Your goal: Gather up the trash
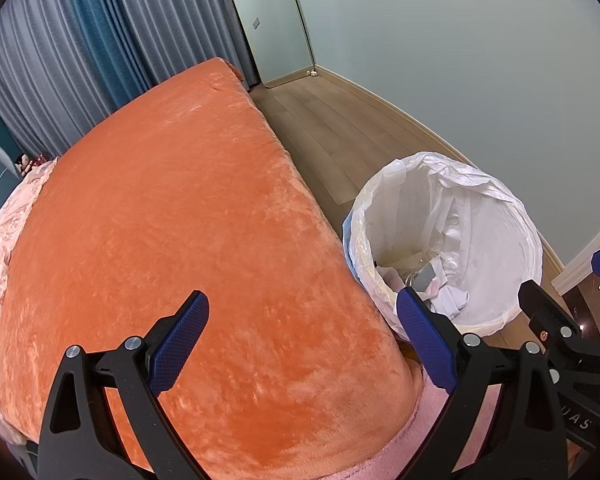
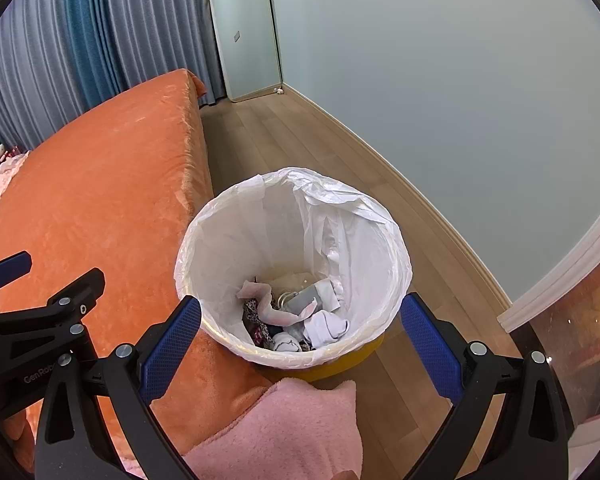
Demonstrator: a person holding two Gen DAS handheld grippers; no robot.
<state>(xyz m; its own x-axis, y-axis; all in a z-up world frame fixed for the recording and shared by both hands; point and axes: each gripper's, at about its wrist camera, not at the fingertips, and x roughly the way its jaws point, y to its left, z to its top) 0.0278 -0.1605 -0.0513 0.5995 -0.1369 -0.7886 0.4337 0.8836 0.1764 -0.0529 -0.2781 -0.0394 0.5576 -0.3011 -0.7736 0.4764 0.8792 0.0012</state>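
Note:
A yellow bin lined with a white plastic bag [image 2: 228, 236] [image 1: 480, 216] stands on the wood floor beside the bed. At its bottom lies a heap of trash [image 2: 296, 316] [image 1: 440, 284]: crumpled white, pink, grey and patterned pieces. My right gripper [image 2: 300, 332] hangs open just above the bin's near rim, nothing between its blue pads. My left gripper [image 1: 304, 332] is open over the orange bedspread's corner, left of the bin, also holding nothing. Each gripper shows at the edge of the other's view.
The orange bedspread [image 1: 172, 208] [image 2: 92, 184] covers the bed on the left. A pink fuzzy cloth [image 2: 284, 432] lies at the bed's near corner. Wood floor [image 2: 284, 144] runs to a pale wall, a leaning mirror [image 2: 248, 28] and blue-grey curtains.

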